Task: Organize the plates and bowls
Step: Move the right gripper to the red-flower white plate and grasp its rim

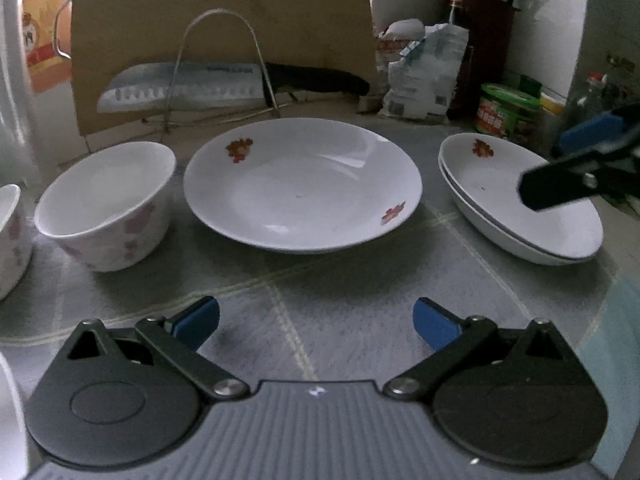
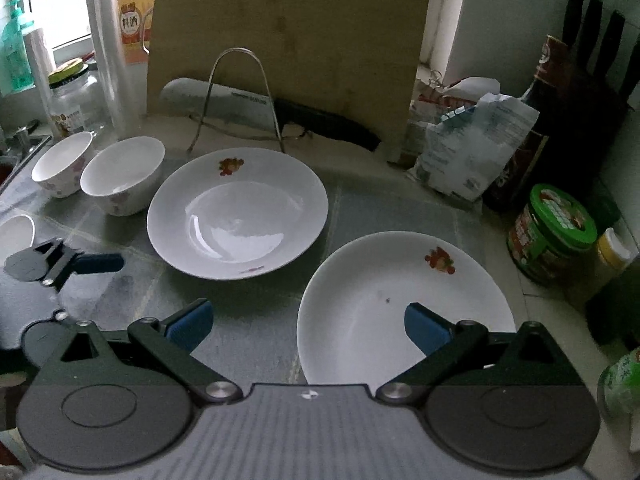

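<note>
A single white flowered plate [image 1: 304, 184] lies mid-counter; it also shows in the right wrist view [image 2: 240, 212]. To its right sits a stack of two like plates [image 1: 516, 196], also in the right wrist view [image 2: 384, 304]. A white flowered bowl [image 1: 108, 204] stands left of the single plate, with a second bowl [image 1: 10, 236] at the left edge. The right wrist view shows three bowls: [image 2: 124, 174], [image 2: 62, 168], [image 2: 16, 234]. My left gripper [image 1: 316, 322] is open and empty, in front of the single plate. My right gripper [image 2: 308, 326] is open and empty, its right finger over the stack's near rim.
A wooden cutting board [image 2: 288, 40] leans on the back wall with a wire rack [image 2: 240, 96] and a big knife [image 2: 272, 110] before it. Bags [image 2: 472, 144], a dark bottle [image 2: 528, 132], a knife block and jars [image 2: 552, 232] crowd the right. A glass jar [image 2: 76, 104] and bottles stand back left.
</note>
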`<control>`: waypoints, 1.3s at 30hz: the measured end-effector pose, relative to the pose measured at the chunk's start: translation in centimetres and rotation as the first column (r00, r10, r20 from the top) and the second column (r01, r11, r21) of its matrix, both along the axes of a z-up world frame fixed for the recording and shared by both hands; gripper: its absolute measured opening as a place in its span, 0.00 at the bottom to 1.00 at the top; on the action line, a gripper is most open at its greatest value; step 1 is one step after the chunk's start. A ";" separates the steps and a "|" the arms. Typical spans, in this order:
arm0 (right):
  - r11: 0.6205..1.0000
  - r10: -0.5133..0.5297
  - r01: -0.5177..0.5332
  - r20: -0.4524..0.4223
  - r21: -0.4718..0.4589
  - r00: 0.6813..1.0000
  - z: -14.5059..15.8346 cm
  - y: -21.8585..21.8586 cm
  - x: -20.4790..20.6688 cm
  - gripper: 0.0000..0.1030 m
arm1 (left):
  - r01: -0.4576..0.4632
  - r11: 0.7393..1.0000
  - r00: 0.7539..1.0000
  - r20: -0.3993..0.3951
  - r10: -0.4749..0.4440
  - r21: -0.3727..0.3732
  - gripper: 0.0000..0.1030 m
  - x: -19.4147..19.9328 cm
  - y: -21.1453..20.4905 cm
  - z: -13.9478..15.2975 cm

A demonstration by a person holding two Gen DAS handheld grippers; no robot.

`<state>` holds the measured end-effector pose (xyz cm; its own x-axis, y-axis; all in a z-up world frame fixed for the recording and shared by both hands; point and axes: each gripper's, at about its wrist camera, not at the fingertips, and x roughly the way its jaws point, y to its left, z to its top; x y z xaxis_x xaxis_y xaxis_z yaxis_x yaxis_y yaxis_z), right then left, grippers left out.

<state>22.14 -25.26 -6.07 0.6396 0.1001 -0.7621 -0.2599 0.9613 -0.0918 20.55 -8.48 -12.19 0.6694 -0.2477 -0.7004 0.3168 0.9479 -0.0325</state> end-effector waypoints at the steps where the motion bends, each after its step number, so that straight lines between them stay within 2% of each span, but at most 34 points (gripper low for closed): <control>1: 1.000 0.004 -0.004 -0.003 -0.001 1.000 0.1 -0.1 0.1 1.00 | -0.005 1.000 1.000 -0.007 0.005 -0.002 0.99 0.3 -0.1 -0.1; 5: 0.999 0.050 -0.050 -0.004 0.002 0.999 0.1 -0.6 1.2 1.00 | -0.036 0.999 0.999 -0.011 0.037 0.010 0.99 1.4 -0.7 -0.6; 8: 0.995 0.100 -0.100 -0.008 0.011 0.995 -0.1 -1.1 2.9 1.00 | -0.070 0.996 0.998 -0.003 0.070 0.061 1.00 2.2 -1.5 -0.8; 11: 0.988 0.156 -0.156 -0.014 0.023 0.988 -0.3 -1.4 4.9 1.00 | -0.095 0.994 0.995 -0.007 0.095 0.057 1.00 3.1 -1.8 -0.7; 20: 0.941 0.335 -0.333 -0.035 0.054 0.941 -1.3 -1.6 10.5 1.00 | -0.177 0.984 0.982 0.064 0.175 0.029 1.00 2.2 -1.9 -1.2; 24: 0.917 0.397 -0.394 -0.053 0.059 0.916 -1.7 -1.2 12.5 1.00 | -0.205 0.978 0.978 0.056 0.203 0.035 1.00 2.2 -2.2 -1.0; 32: 0.886 0.457 -0.442 -0.114 0.138 0.882 -3.1 -0.2 16.4 1.00 | -0.167 0.985 0.985 0.048 0.165 0.039 1.00 2.6 -2.0 -1.1; 39: 0.860 0.506 -0.484 -0.150 0.160 0.849 -3.9 1.2 18.8 1.00 | -0.139 0.990 0.990 0.046 0.137 0.038 0.99 3.0 -1.9 -1.1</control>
